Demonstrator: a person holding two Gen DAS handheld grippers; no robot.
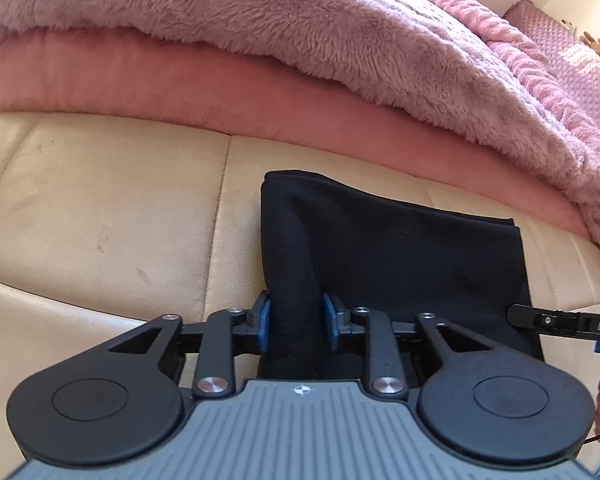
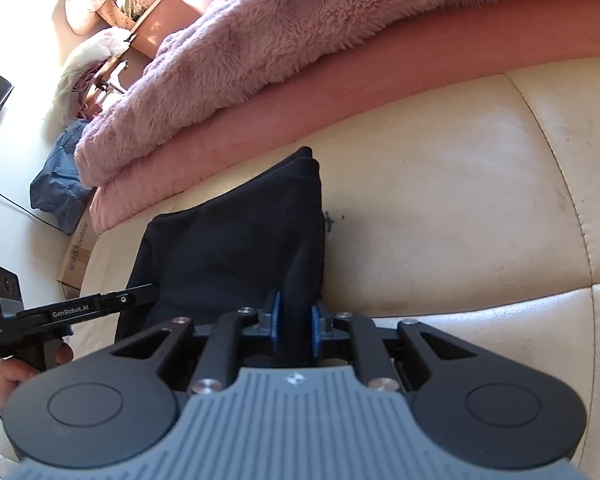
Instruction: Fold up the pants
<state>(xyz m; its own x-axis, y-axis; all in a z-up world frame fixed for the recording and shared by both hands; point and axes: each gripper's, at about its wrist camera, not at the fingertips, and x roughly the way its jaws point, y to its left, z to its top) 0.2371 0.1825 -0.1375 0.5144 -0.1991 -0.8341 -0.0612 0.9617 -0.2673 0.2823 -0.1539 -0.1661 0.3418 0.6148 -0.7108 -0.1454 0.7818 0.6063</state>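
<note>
The dark navy pants (image 1: 400, 248) lie folded into a compact block on the cream leather sofa seat (image 1: 100, 208). My left gripper (image 1: 296, 320) is shut on a raised ridge of the pants' near left edge, between its blue pads (image 1: 263, 320). In the right wrist view my right gripper (image 2: 296, 320) is shut on the near right edge of the same pants (image 2: 228, 248). Each gripper shows in the other's view, the right gripper (image 1: 560, 324) at the right and the left gripper (image 2: 88, 312) at the left.
A fluffy mauve blanket (image 1: 300, 28) over a pink cushion (image 1: 180, 84) runs along the sofa's back. Past the sofa's end, on the floor, are a blue cloth bundle (image 2: 60, 184), a cardboard box (image 2: 76, 256) and other clutter (image 2: 100, 60).
</note>
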